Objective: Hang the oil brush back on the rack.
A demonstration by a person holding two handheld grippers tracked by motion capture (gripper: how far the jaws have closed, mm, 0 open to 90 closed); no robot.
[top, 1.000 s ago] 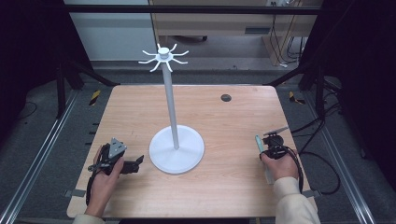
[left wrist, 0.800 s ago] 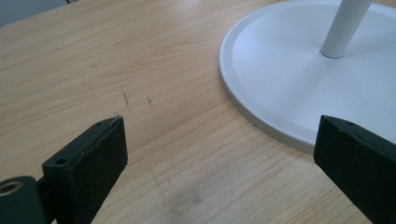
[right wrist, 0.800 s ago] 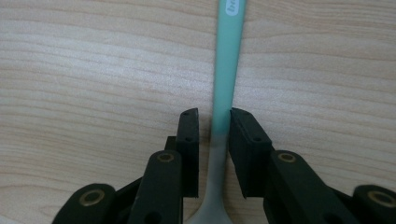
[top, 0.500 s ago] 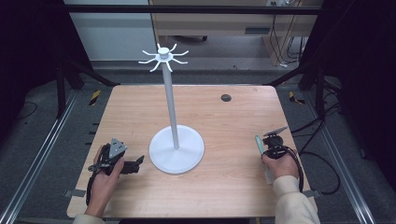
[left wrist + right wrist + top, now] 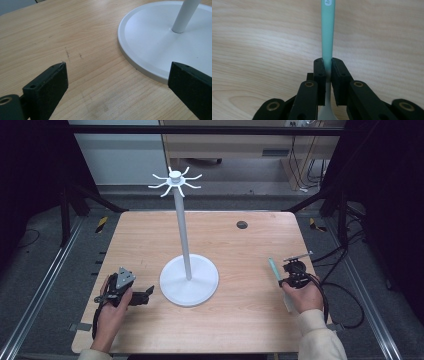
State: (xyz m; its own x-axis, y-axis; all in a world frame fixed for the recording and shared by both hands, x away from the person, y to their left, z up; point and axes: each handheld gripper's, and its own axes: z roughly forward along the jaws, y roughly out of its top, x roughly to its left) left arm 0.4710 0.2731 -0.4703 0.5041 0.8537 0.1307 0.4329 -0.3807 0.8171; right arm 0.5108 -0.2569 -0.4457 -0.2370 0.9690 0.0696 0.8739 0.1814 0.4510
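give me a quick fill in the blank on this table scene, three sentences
1. The right gripper has its fingers shut on the ____ handle of a utensil.
2. The white stand has a ____ base.
3. The left gripper has its fingers ____, with nothing between them.

Missing words: green; round; open

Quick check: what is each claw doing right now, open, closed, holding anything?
Left claw: open, nothing between its jaws, beside the white stand base.
Right claw: jaws have just been closing and are now clamped on the green-handled utensil.
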